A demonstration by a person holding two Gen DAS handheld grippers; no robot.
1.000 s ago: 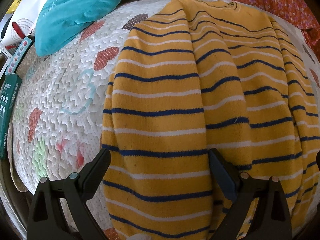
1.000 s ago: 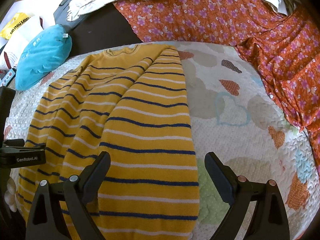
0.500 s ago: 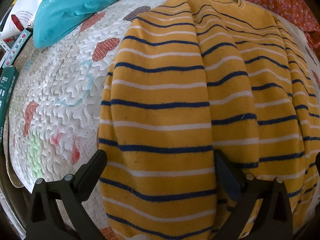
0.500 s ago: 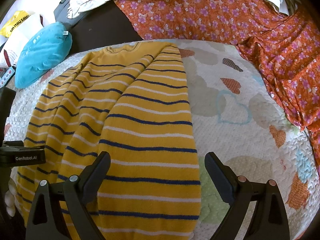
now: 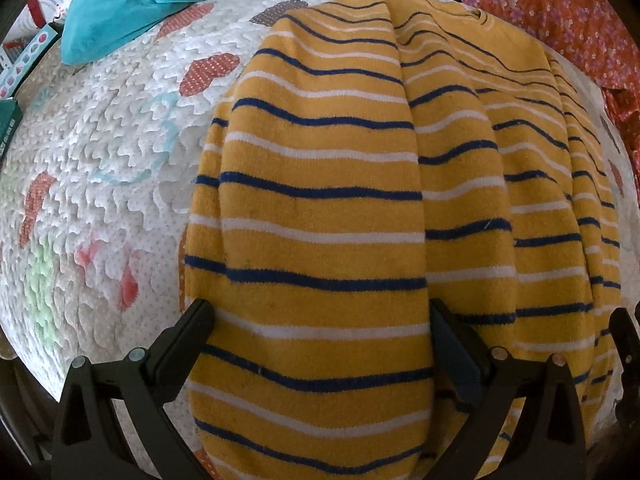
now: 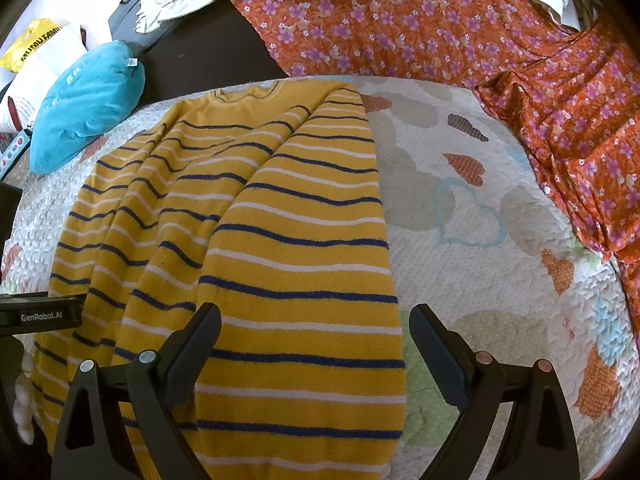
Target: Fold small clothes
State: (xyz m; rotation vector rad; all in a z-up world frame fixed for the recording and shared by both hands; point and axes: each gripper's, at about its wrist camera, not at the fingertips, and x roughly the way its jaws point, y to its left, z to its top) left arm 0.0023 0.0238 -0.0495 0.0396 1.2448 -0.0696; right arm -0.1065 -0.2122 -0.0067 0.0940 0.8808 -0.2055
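A yellow sweater (image 5: 320, 220) with blue and white stripes lies lengthwise on a white quilt (image 5: 100, 160), its sides folded in over the middle. My left gripper (image 5: 318, 312) hovers open over the sweater's near end, fingers wide apart and pressing nothing. In the right wrist view the same sweater (image 6: 280, 260) has its collar at the far end. My right gripper (image 6: 314, 316) is open above the right folded panel near the hem. The left gripper's body (image 6: 40, 314) shows at that view's left edge.
A teal cushion (image 6: 88, 108) rests at the quilt's far left corner. Orange floral cloth (image 6: 440, 32) covers the far and right sides. Boxes (image 5: 24, 52) and a yellow-white bag (image 6: 36, 48) sit at the left. Bare quilt (image 6: 480, 280) lies right of the sweater.
The left gripper's jaws have spread a little wider and its view has tilted and rolled slightly over the sweater. The right gripper and the sweater have stayed put.
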